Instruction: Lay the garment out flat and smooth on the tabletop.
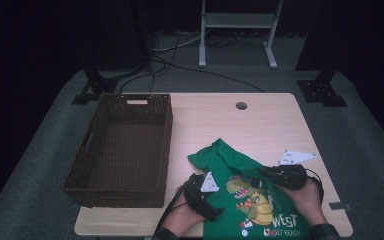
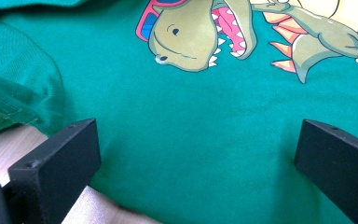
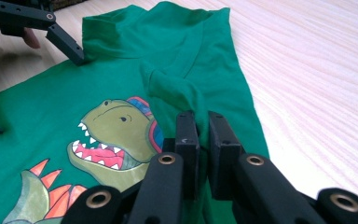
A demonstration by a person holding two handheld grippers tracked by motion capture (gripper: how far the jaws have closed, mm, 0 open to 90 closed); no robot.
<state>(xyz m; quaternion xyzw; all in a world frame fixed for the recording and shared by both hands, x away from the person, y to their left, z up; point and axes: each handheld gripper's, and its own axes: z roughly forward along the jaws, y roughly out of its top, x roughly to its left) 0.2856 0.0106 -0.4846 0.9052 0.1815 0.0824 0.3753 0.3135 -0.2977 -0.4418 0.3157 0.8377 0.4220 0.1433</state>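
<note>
On the pale wooden table [image 1: 260, 125], beside a brown wicker basket [image 1: 122, 150], lies the green dinosaur-print T-shirt [image 1: 240, 200]; the right gripper view shows the right gripper [image 3: 203, 135] pinching a fold, the left gripper [image 2: 196, 154] spread wide above the cloth.

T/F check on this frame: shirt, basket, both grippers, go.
1. The green T-shirt lies inside the wicker basket. False: it lies on the table, right of the basket.
2. The right gripper is shut on a fold of the shirt. True.
3. The left gripper is shut. False: its jaws stand wide apart over the fabric.
4. The basket holds nothing. True.
5. The shirt bears a dinosaur print. True.
</note>
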